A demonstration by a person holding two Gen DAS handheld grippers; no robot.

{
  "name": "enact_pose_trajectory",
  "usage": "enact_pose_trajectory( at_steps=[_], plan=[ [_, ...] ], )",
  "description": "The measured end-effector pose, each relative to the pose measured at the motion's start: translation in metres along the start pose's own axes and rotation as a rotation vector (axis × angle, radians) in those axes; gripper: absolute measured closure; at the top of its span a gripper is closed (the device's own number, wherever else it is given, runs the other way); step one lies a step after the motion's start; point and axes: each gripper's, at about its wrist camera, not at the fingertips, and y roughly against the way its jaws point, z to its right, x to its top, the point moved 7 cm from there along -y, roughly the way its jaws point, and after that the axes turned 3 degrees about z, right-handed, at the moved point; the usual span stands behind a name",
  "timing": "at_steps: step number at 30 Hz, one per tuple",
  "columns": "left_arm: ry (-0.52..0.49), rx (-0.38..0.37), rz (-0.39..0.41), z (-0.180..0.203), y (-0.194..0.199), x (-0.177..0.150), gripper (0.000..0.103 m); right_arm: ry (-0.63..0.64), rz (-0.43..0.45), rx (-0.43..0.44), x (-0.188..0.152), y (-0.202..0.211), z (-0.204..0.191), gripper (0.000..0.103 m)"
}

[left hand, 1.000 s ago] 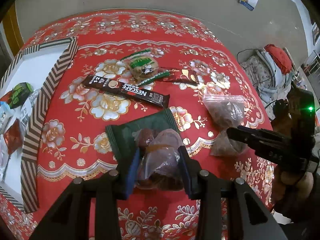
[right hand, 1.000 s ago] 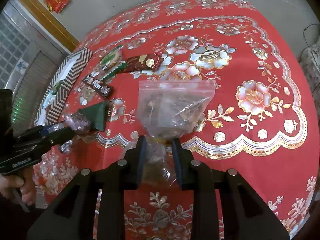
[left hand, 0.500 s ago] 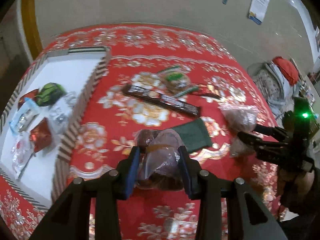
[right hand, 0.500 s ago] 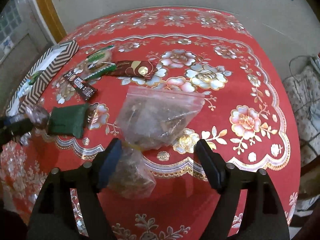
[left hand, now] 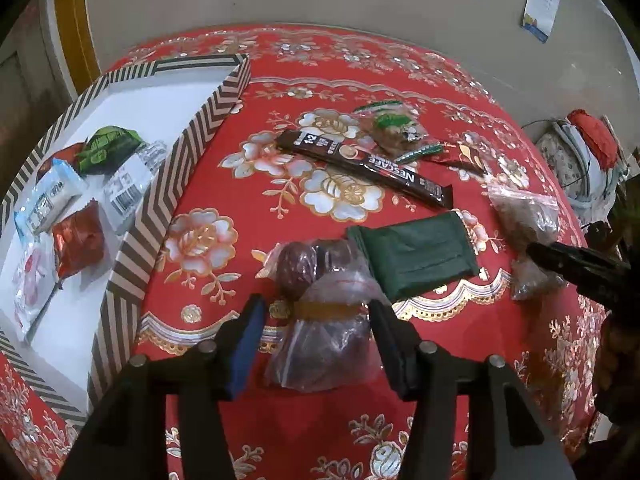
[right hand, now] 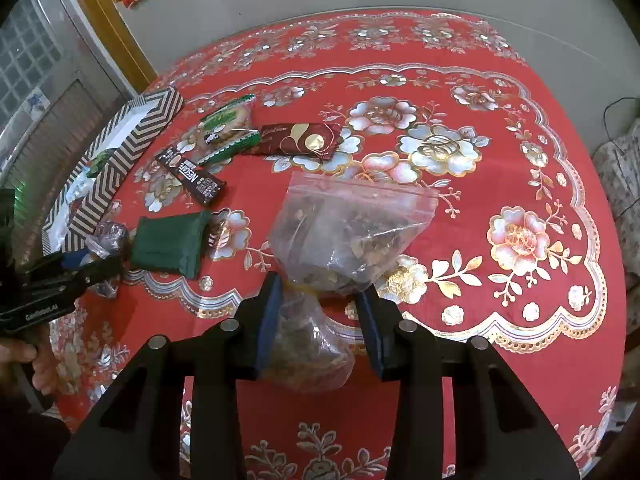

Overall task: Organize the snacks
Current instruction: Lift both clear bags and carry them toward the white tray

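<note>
I had the left claw standing open, its jaws having just widened, with the small tied bag of dark fruit lying between them on the worktop and no pad pressing it. My worry was that this bag sat short of the striped box, just beside its rim rather than inside, so the sorting of it looked unfinished. The right claw had just been narrowing around the tied neck of the clear bag of brown bits. One pad touched the plastic, but I could not tell whether the pair truly bit. Thin film like that could slide out, or the loose top half could flop and drag when lifted. The green packet lay between the two bags and touched the fruit bag, so a sweep toward the box might shove it. The coffee stick, biscuit packet and dark red wrapper waited farther back. The box already held several packets, crowding its near end.
</note>
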Motion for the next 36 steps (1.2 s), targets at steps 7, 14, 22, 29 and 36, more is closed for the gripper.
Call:
enact_pose_trajectory(
  at_steps=[7,14,22,29,36],
  plan=[
    [-0.015,0.035,-0.037,0.003,-0.002,0.002,0.062,-0.047,-0.005,0.051,0.001,0.001,0.002,0.072],
    [-0.028,0.021,-0.004,0.016,0.017,0.011,0.063,-0.118,0.009,0.106,0.003,0.010,0.006,0.077],
    [-0.020,-0.021,0.057,0.024,0.043,0.029,0.063,-0.143,0.073,0.137,0.013,0.035,0.002,0.078],
    [-0.022,-0.068,0.082,0.018,0.049,0.036,0.063,-0.126,0.108,0.105,0.018,0.052,-0.015,0.078],
    [-0.023,-0.095,0.115,-0.011,0.063,0.045,0.063,-0.095,0.122,0.059,0.022,0.057,-0.045,0.080]
  ],
)
